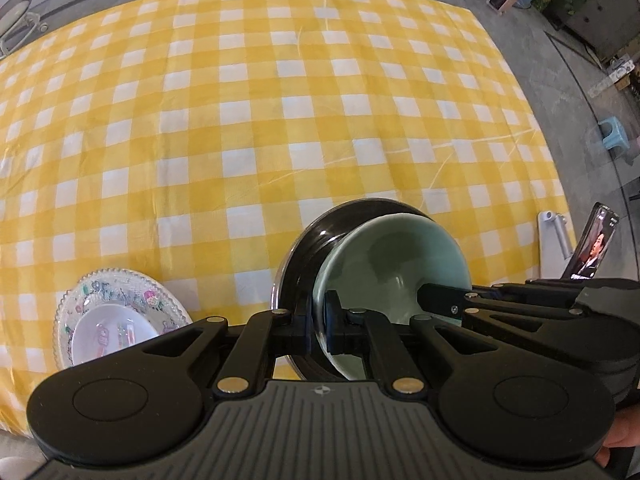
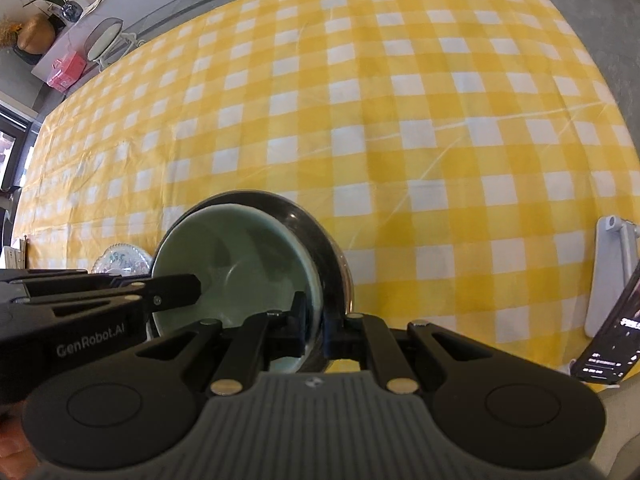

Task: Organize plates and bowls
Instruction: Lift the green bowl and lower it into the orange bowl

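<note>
At lower centre of both views, your left gripper (image 1: 318,330) and right gripper (image 2: 316,330) each pinch the rims of the celadon bowl (image 1: 384,260) nested in the black plate (image 1: 298,276); uneven lowering could slide the bowl out.

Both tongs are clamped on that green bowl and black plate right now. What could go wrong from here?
1. Each tongs, left and right, pinches only a thin rim section of the green bowl nested in the black plate; the pair could slip or tilt out.
2. The bowl sits off-centre in the plate, so it may slide.
3. The patterned plate holding a small white dish lies close by; a careless set-down could knock it.
</note>
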`<action>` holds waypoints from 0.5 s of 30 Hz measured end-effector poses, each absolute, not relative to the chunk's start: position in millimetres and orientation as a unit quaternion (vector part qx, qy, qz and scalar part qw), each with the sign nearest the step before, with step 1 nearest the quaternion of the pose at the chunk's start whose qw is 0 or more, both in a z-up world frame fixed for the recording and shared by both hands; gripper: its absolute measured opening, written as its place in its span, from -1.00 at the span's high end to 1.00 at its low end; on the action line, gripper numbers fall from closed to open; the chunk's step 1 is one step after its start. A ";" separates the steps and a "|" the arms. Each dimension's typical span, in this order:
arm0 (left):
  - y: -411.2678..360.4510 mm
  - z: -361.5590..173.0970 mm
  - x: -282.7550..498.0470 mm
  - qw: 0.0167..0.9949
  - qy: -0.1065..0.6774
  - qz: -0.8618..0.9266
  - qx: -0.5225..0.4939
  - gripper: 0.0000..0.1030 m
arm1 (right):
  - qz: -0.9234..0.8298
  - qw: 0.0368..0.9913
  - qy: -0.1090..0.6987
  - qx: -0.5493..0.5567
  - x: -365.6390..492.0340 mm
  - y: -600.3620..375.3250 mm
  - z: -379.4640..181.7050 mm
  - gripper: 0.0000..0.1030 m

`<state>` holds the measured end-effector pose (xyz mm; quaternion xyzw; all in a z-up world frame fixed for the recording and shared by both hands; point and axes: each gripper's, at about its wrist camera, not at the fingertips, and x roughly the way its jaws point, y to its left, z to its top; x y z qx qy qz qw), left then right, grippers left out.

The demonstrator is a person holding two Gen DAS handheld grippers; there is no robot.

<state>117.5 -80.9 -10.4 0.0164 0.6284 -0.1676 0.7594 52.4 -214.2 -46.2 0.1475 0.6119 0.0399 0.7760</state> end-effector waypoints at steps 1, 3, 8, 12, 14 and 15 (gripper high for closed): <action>-80.1 -11.4 117.5 0.759 0.629 -0.166 0.017 0.89 | 0.041 0.776 0.612 0.147 52.8 -213.3 -46.0 0.91; -78.7 -10.8 118.5 0.759 0.630 -0.165 0.018 0.89 | 0.044 0.774 0.615 0.143 51.8 -216.9 -44.7 0.91; -76.1 -9.5 116.9 0.757 0.632 -0.165 0.020 0.89 | 0.044 0.773 0.621 0.120 54.7 -206.9 -47.3 0.90; -78.3 -9.1 116.8 0.758 0.631 -0.163 0.025 0.87 | 0.036 0.774 0.623 0.109 56.3 -202.3 -45.7 0.82; -78.0 -8.0 117.7 0.759 0.630 -0.165 0.020 0.84 | 0.033 0.777 0.621 0.100 55.9 -200.4 -43.3 0.79; -77.2 -7.3 117.8 0.759 0.630 -0.164 0.019 0.84 | 0.032 0.779 0.619 0.097 55.4 -199.8 -41.9 0.78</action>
